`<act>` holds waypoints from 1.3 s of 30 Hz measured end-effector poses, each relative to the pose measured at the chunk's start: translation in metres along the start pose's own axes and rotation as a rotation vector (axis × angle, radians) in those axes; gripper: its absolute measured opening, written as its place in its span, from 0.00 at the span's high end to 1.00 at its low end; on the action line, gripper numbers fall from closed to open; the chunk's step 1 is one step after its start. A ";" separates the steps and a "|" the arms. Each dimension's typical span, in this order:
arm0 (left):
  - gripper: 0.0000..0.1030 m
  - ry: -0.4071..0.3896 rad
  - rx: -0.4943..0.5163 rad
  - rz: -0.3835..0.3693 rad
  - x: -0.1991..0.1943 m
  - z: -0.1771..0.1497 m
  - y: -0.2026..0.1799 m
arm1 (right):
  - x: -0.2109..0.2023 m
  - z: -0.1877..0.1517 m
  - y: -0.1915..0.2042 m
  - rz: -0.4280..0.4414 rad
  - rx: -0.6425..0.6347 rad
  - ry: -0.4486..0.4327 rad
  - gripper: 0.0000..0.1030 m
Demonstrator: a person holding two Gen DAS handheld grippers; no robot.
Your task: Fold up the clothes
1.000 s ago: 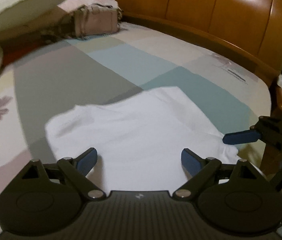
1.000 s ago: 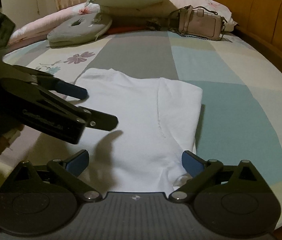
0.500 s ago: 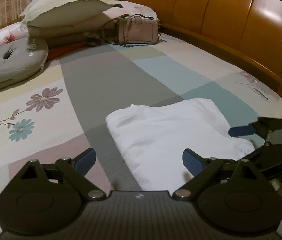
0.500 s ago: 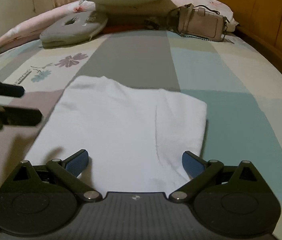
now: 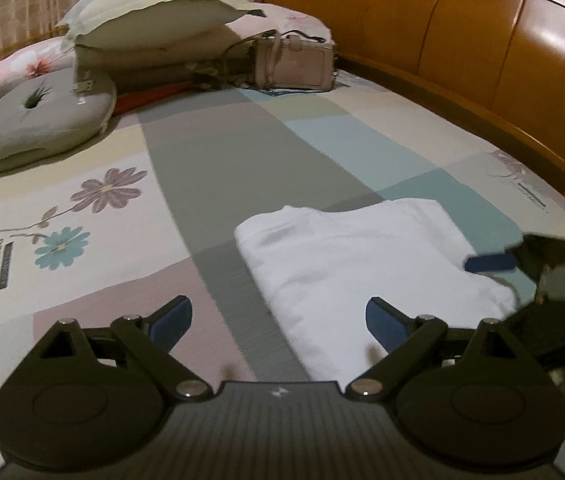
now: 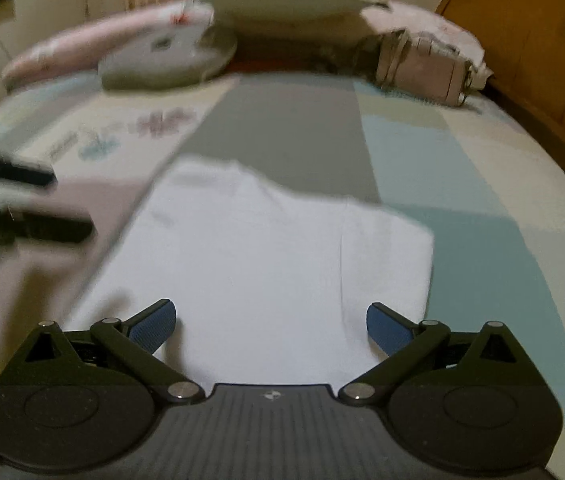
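Note:
A white garment (image 5: 366, 264) lies folded flat into a rectangle on the bed, also seen as the white garment (image 6: 274, 256) in the right wrist view. My left gripper (image 5: 278, 322) is open and empty, sitting over the bedsheet at the garment's left edge. My right gripper (image 6: 270, 322) is open and empty, low over the garment's near edge. The right gripper shows as a blurred dark shape with a blue pad (image 5: 490, 262) at the garment's right side. The left gripper appears blurred at the left edge (image 6: 10, 204) of the right wrist view.
The bed carries a patchwork sheet (image 5: 218, 168) with flower prints. At the far end lie a grey cushion (image 5: 42, 120), stacked pillows (image 5: 154, 36) and a pink handbag (image 5: 294, 64). A wooden headboard (image 5: 462, 44) runs along the right side.
My left gripper has swung left off the garment, so the garment now sits to its right. The right wrist view has tilted slightly and blurred; the garment has not moved.

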State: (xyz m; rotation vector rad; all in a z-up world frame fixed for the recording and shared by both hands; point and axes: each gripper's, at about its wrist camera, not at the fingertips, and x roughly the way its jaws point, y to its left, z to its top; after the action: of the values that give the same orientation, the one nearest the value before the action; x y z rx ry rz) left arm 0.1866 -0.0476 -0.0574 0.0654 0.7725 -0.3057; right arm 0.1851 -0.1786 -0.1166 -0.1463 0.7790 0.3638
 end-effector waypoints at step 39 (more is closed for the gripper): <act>0.09 -0.003 -0.141 0.075 -0.010 -0.020 0.052 | -0.020 0.003 0.045 0.200 0.016 0.015 0.00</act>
State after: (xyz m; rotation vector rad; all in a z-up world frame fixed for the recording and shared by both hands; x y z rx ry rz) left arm 0.1817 0.0077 -0.0681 -0.0393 0.7845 -0.1795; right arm 0.1572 -0.1414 -0.1003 -0.0566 0.8139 0.5463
